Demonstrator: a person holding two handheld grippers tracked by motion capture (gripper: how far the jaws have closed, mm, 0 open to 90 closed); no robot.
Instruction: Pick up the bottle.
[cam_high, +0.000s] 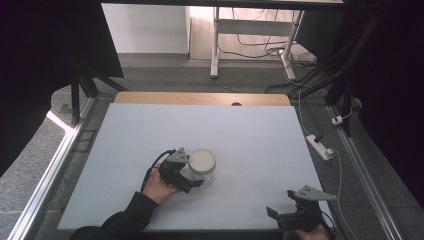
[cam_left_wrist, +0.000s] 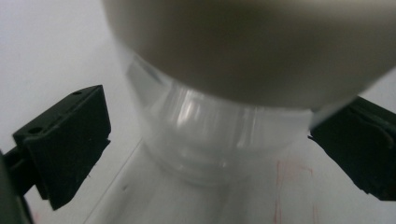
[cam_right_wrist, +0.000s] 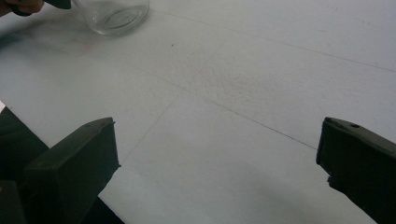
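Observation:
A clear glass jar (cam_high: 202, 166) with a cream lid (cam_high: 202, 160) stands upright on the white table sheet (cam_high: 240, 135), left of centre. My left gripper (cam_high: 194, 174) reaches it from the left, open, one jaw on each side of the glass. Up close the jar (cam_left_wrist: 219, 135) sits between the jaws of the left gripper (cam_left_wrist: 210, 149); the left one stands a little off the glass and the right one is at its edge. My right gripper (cam_high: 281, 202) hovers near the front right edge, open on nothing. The right gripper (cam_right_wrist: 217, 163) faces bare sheet, the jar (cam_right_wrist: 114, 14) far off.
The table's wooden back edge (cam_high: 200, 98) shows beyond the sheet. On the floor to the right lie a white power strip (cam_high: 320, 146) and cables. A metal rail (cam_high: 50, 165) runs along the left side. Bare sheet stretches right of the jar.

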